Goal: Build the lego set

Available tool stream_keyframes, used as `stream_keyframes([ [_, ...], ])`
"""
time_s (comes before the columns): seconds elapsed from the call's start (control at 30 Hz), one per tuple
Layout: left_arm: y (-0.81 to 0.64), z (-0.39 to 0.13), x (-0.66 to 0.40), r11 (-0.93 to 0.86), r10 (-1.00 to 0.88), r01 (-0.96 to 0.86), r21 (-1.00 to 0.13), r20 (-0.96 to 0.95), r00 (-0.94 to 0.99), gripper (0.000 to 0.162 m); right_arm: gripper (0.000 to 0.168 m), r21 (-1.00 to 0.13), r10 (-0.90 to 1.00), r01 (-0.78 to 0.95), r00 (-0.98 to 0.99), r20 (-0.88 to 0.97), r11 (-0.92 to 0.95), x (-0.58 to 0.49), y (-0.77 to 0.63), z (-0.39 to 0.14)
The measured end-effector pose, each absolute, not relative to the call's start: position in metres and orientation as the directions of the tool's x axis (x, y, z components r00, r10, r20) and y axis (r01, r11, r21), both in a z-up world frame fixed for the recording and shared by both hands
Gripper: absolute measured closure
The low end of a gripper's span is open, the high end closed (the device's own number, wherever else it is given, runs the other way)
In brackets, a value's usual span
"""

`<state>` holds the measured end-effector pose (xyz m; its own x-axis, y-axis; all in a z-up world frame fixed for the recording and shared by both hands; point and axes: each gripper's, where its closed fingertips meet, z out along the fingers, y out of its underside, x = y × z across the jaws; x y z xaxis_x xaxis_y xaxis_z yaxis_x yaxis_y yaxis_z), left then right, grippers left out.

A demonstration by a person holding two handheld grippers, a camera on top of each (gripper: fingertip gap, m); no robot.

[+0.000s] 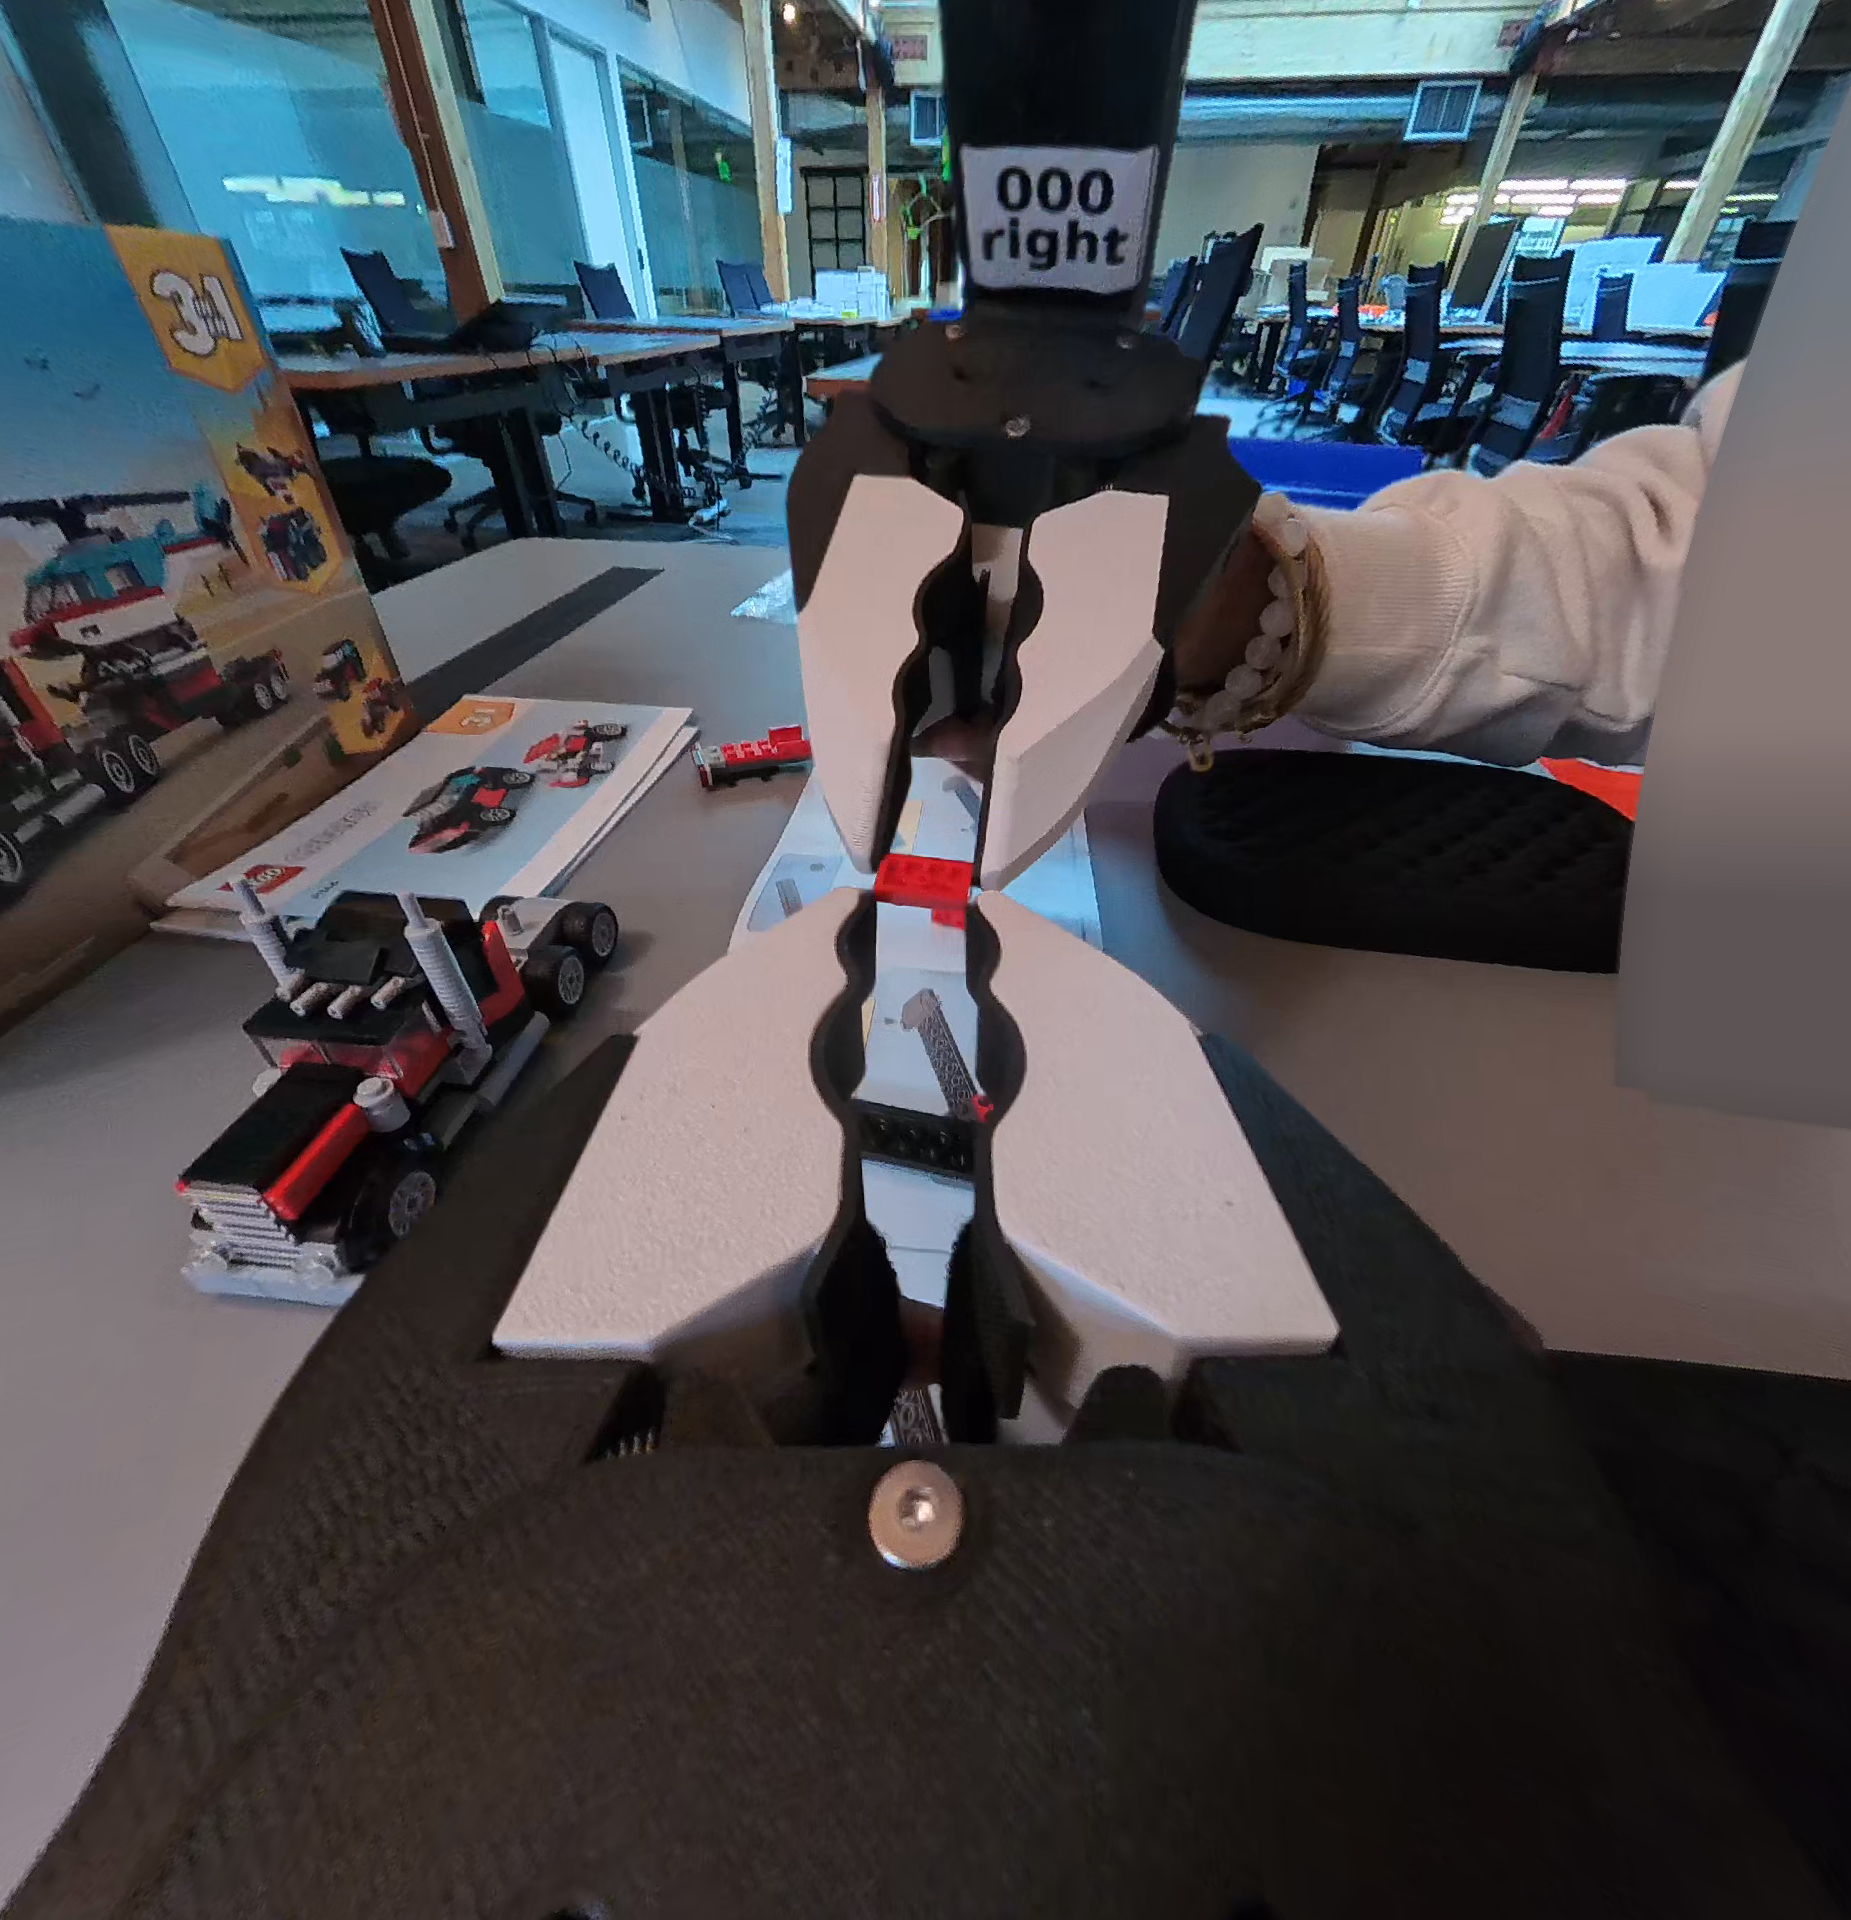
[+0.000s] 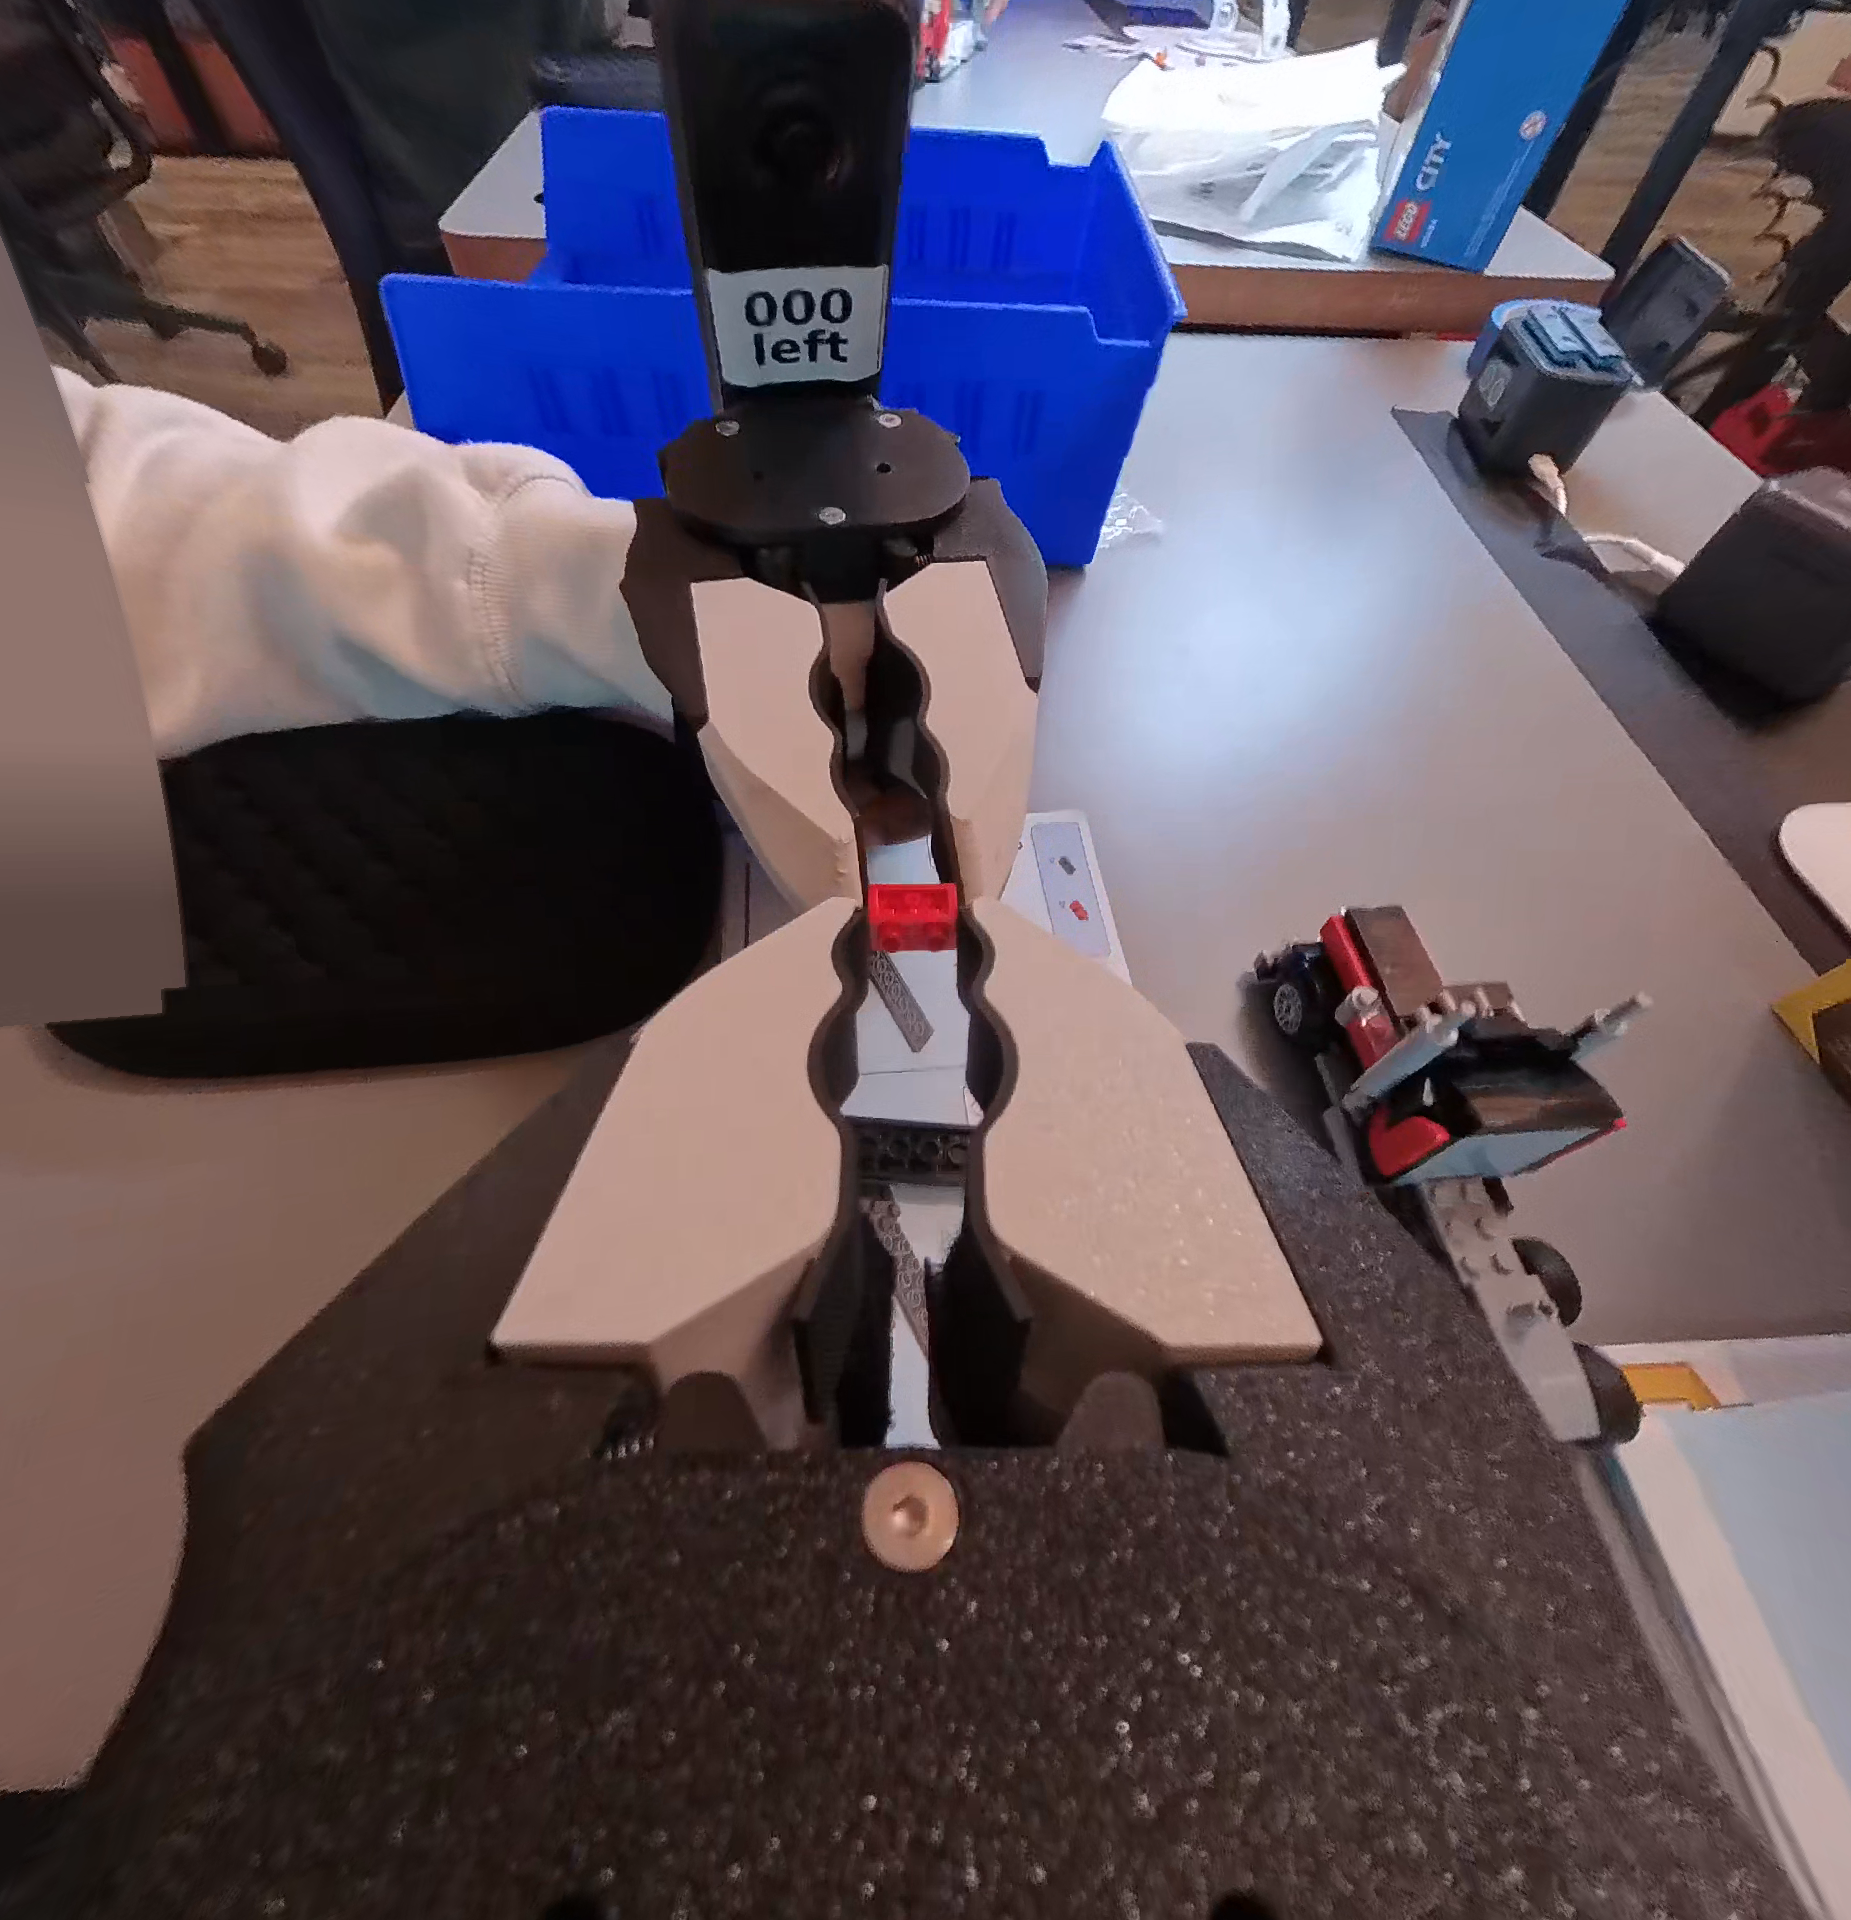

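Note:
My two grippers meet tip to tip above an open instruction booklet (image 1: 921, 997). A small red brick (image 1: 921, 881) sits between both pairs of fingertips. In the left wrist view my left gripper (image 1: 923, 902) is shut on its near end. The right gripper (image 1: 929, 868) comes from the far side, its pads against the brick's sides. In the right wrist view the red brick (image 2: 910, 914) sits at my right gripper (image 2: 908, 909), with the left gripper (image 2: 900, 878) opposite. A black plate (image 2: 905, 1148) and a long grey plate (image 2: 900, 1003) lie on the booklet below.
A built red and black truck (image 1: 381, 1070) stands left of the grippers and also shows in the right wrist view (image 2: 1440, 1070). Closed booklets (image 1: 433, 800), the set's box (image 1: 121, 623) and a small red assembly (image 1: 749, 753) lie beyond. A blue bin (image 2: 1004, 343) stands behind. A black pad (image 2: 412, 883) lies under a white sleeve. Both grippers' tips are close together, under 4 cm apart. From the left gripper's tips to the black plate (image 2: 905, 1148) is close to 8 centimeters. It turns up in the left wrist view (image 1: 931, 1150) as well.

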<state>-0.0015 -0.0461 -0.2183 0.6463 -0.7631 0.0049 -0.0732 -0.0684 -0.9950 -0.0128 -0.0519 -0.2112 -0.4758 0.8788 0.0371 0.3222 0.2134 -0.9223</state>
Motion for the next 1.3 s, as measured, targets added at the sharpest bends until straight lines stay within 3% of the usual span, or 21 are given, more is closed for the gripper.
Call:
stream_keyframes([
  [0.17,-0.043,-0.241,-0.025,-0.212,-0.706,-0.181,-0.96,0.023,0.708,0.141,0.152,-0.844,0.914,0.501,-0.404,-0.035,0.189,0.005,-0.041,-0.256],
  [0.33,-0.054,-0.259,-0.042,-0.353,-0.694,-0.238,-0.905,0.082,0.716,0.147,0.152,-0.789,0.914,0.592,-0.391,-0.103,0.164,0.009,-0.046,-0.285],
  [1.3,-0.059,-0.297,0.0,-0.462,-0.757,-0.416,-0.783,0.104,0.645,0.148,0.152,-0.782,0.893,0.607,-0.419,-0.165,0.14,0.006,-0.052,-0.296],
])
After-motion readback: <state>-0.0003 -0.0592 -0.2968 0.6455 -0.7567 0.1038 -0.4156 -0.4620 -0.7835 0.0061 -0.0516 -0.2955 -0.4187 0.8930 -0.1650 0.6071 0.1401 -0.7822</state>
